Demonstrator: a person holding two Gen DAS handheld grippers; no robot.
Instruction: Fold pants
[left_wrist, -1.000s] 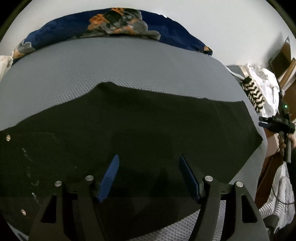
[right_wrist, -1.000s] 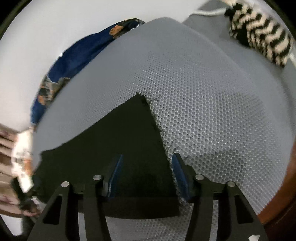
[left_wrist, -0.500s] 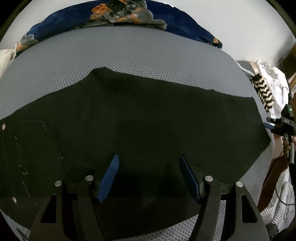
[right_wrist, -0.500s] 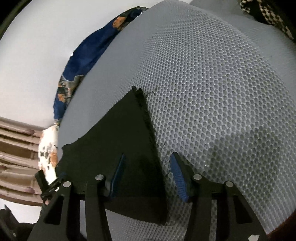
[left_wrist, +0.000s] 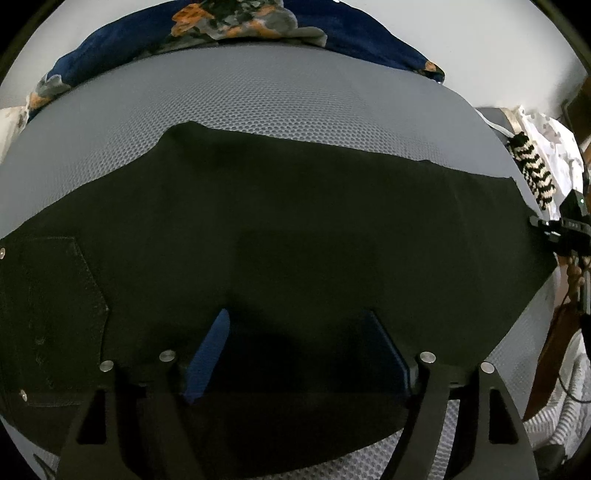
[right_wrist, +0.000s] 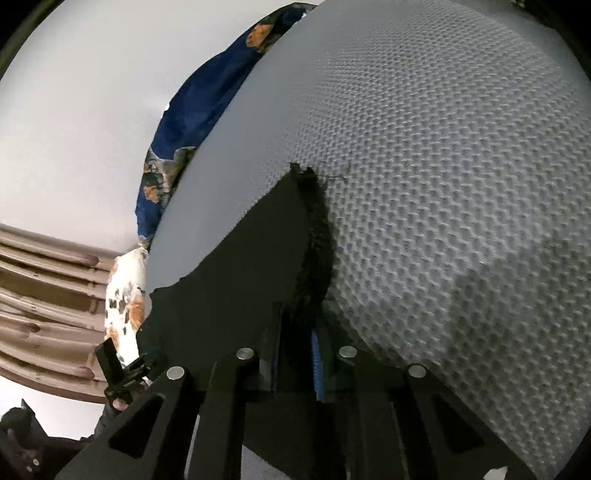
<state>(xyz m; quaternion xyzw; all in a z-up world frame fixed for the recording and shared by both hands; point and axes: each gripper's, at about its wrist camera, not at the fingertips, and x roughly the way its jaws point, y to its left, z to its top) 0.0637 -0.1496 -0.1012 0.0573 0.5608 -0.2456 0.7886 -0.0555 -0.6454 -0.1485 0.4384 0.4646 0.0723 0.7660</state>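
From my left wrist camera the black pants (left_wrist: 295, 236) lie spread flat across the grey mesh-covered bed (left_wrist: 258, 103), running from 9 o'clock to 3 o'clock, with a stitched back pocket (left_wrist: 55, 302) and small metal rivets at about 8 o'clock. My left gripper (left_wrist: 295, 354) hangs over the near edge of the cloth at 6 o'clock; its blue-padded fingers (left_wrist: 208, 354) stand wide apart and are opening, with the fabric below them and nothing pinched between. At 12 o'clock a dark blue patterned pillow (left_wrist: 351, 33) lies along the far side of the bed, against a white wall. At 2 o'clock a black-and-white striped cloth (left_wrist: 535, 177) rests beside the bed, and at 3 o'clock I see my right gripper (left_wrist: 565, 229) at the hem end of the pants. From the right wrist camera, that right gripper (right_wrist: 295, 354) sits at 6 o'clock with its fingers (right_wrist: 317, 365) closing, nearly together, on the frayed hem edge (right_wrist: 317, 243) of the pants (right_wrist: 236, 280); a fold of black cloth stands between the pads. The mesh bed (right_wrist: 443, 184) fills the view from 12 to 4 o'clock, the pillow (right_wrist: 192, 129) lies at 10 o'clock, and my left gripper (right_wrist: 122, 369) shows small at 8 o'clock.
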